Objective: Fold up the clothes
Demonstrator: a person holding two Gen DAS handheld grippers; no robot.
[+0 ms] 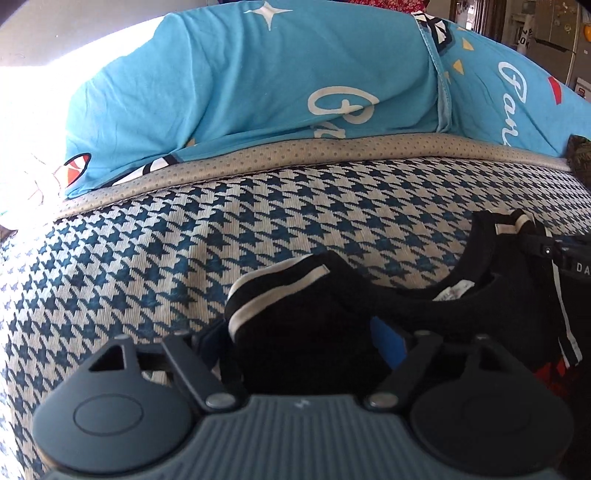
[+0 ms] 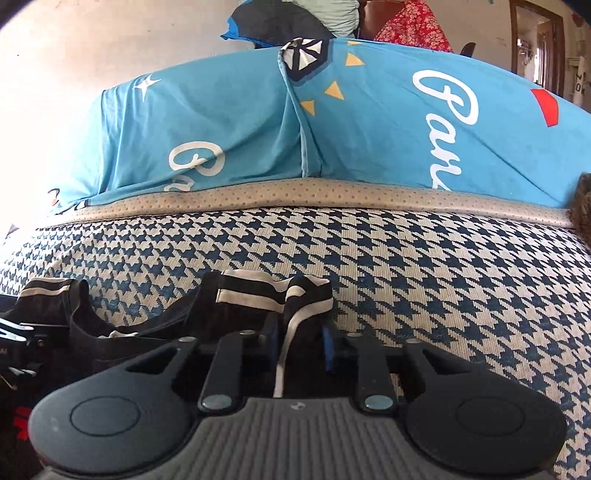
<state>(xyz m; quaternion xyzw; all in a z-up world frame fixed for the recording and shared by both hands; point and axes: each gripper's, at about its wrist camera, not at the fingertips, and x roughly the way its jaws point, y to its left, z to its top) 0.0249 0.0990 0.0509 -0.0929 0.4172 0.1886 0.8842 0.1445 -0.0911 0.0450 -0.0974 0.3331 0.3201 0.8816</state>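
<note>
The right gripper is clamped on a striped shoulder of the black top; the left gripper brackets the other shoulder, though a firm pinch isn't clear. The top lies on the checked bedcover, short of the blue pillows. This looks like the grasping step; next, both grips secure, then lift evenly.

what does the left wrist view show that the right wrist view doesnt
Only the left wrist view: the left gripper around a black sleeve cuff, a white neck label inside the collar, and a fridge in the far corner.

Only the right wrist view: the right gripper shut on the other striped cuff, plus piled clothes behind the pillows.

Both: the black garment on the houndstooth cover, and blue pillows behind.
</note>
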